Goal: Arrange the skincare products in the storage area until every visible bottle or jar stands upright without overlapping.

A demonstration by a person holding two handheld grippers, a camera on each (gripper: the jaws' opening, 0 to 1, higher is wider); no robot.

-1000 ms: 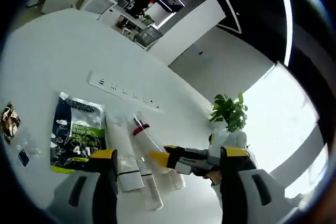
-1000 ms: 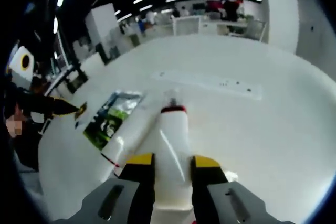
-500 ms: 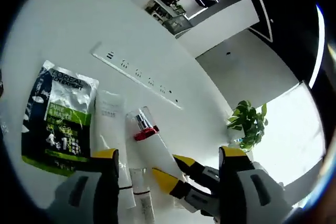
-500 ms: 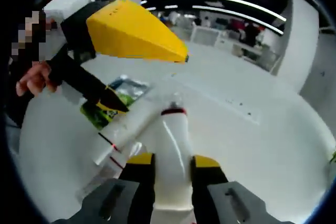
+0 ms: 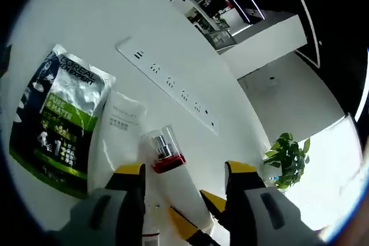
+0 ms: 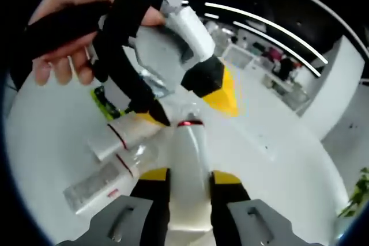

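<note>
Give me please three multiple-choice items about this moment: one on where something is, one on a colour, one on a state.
1. Where does the sachet lie on the table?
A. Beside the white tube
B. On the power strip
C. Under the plant

2. What colour is the band below the pump bottle's clear cap?
A. Blue
B. Red
C. Green

3. What is the state of the right gripper?
A. Open, empty
B. Shut on the sachet
C. Shut on the pump bottle

Answers: 1 A, they lie edge to edge; 2 B, a red ring shows; 3 C, its yellow-tipped fingers press the bottle's white body.
</note>
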